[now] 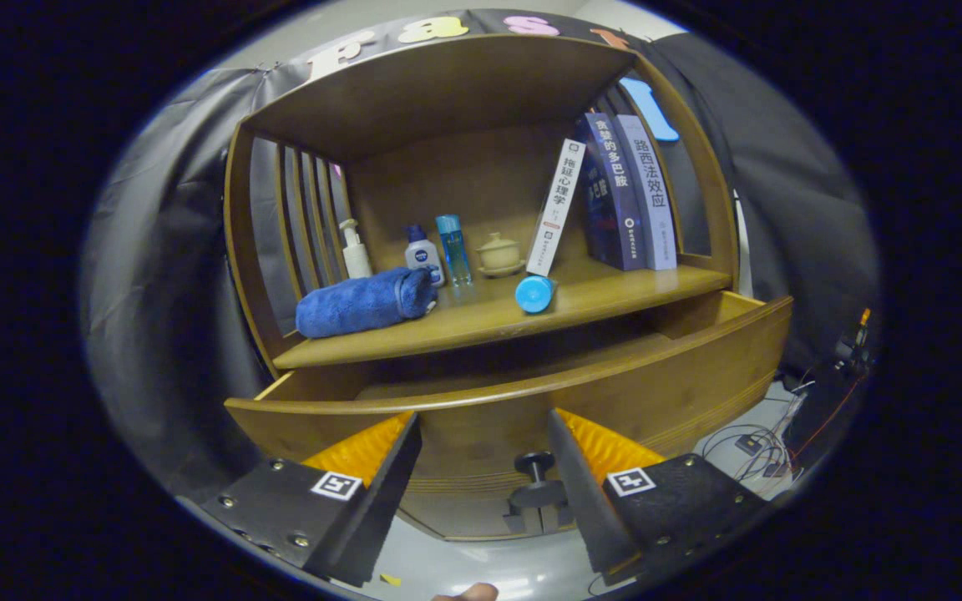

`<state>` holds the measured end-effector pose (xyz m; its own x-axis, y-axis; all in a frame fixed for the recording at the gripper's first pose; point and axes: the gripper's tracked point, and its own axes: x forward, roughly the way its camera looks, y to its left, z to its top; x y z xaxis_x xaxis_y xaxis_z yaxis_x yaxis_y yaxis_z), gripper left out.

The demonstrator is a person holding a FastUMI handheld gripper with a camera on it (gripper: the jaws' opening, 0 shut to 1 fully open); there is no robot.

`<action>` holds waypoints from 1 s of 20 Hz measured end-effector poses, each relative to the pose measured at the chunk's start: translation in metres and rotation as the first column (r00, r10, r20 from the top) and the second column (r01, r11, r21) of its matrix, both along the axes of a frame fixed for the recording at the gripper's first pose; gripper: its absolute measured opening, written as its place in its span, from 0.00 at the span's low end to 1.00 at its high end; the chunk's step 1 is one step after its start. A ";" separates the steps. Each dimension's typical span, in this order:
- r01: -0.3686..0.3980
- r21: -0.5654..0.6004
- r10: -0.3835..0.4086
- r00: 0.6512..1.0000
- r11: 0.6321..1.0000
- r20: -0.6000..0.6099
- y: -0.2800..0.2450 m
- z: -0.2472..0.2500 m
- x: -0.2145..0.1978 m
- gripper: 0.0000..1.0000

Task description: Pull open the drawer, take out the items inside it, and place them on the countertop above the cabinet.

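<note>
The drawer [531, 392] stands pulled out, so the gripper [485, 467], fingers spread and empty near its knob [534, 464], can presumably reach inside (contents hidden).

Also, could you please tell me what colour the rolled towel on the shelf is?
The towel is blue, clearest in the gripper view, lying beyond the open gripper.
</note>
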<state>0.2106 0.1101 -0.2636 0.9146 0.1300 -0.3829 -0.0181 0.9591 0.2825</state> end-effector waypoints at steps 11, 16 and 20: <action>0.001 0.010 -0.001 1.000 1.000 -0.010 0.005 -0.006 0.039 0.91; 0.005 0.027 -0.004 1.000 1.000 -0.016 0.006 -0.009 0.051 0.91; 0.001 0.026 0.000 1.000 1.000 -0.025 0.007 -0.011 0.060 0.91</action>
<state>0.2702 0.1169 -0.2743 0.9050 0.1401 -0.4017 -0.0105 0.9513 0.3081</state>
